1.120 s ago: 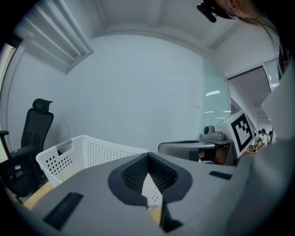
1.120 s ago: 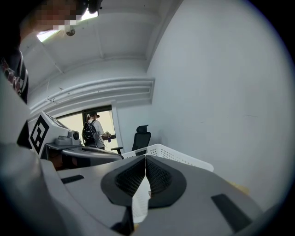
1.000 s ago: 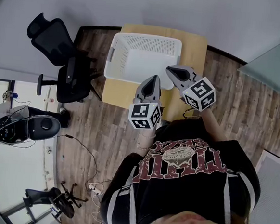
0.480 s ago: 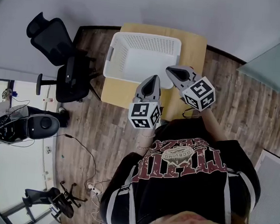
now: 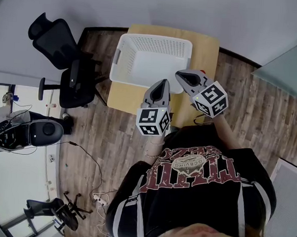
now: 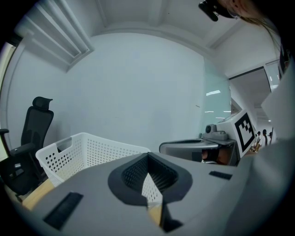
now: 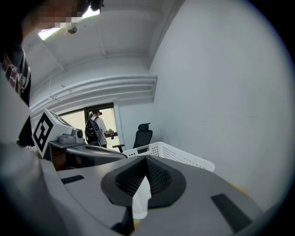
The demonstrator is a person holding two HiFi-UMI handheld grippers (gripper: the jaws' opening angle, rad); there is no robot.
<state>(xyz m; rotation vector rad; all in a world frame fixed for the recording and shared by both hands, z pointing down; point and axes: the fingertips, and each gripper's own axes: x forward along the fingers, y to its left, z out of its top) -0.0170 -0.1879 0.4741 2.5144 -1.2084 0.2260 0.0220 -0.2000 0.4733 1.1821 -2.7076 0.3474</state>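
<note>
Basket [image 5: 120,57] on table [image 5: 206,49]; left gripper [image 5: 163,83], right gripper [image 5: 179,74] near, jaws together.

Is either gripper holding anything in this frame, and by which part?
Nothing is held. The left gripper and the right gripper each have their jaws shut with nothing between them, up in the air near the white basket.
</note>
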